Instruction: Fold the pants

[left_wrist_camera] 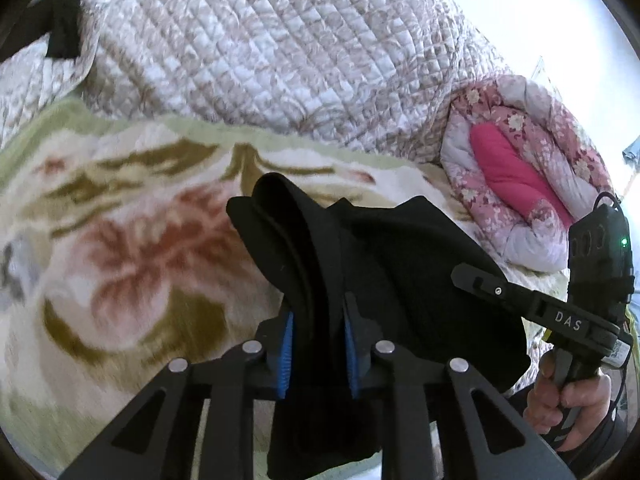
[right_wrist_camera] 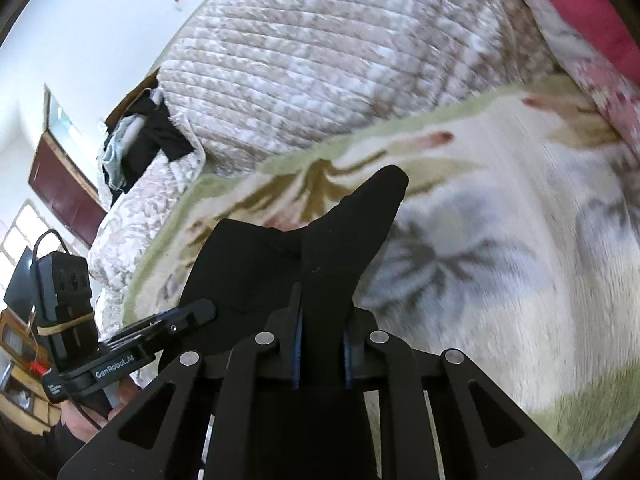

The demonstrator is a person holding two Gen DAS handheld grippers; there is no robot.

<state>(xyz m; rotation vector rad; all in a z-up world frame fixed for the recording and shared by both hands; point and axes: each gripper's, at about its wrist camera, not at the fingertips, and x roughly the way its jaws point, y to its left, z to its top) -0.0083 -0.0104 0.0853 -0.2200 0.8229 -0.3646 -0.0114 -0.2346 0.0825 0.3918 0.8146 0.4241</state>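
Spread beneath both tools lies a plush floral blanket (left_wrist_camera: 120, 248) on a bed. Left tongs (left_wrist_camera: 318, 344) and right tongs (right_wrist_camera: 320, 350) each pinch a bunched edge of the black fabric pants (left_wrist_camera: 400, 264), held side by side, lifted off the bed, probably to align edges. Their long axis seems to hang downward behind the tongs, though hidden.

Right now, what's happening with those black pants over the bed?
A person is holding handheld grippers. The left gripper and right gripper are each shut on the black pants, holding the fabric up above the floral blanket. No finished fold is visible. A quilted cover is heaped behind.
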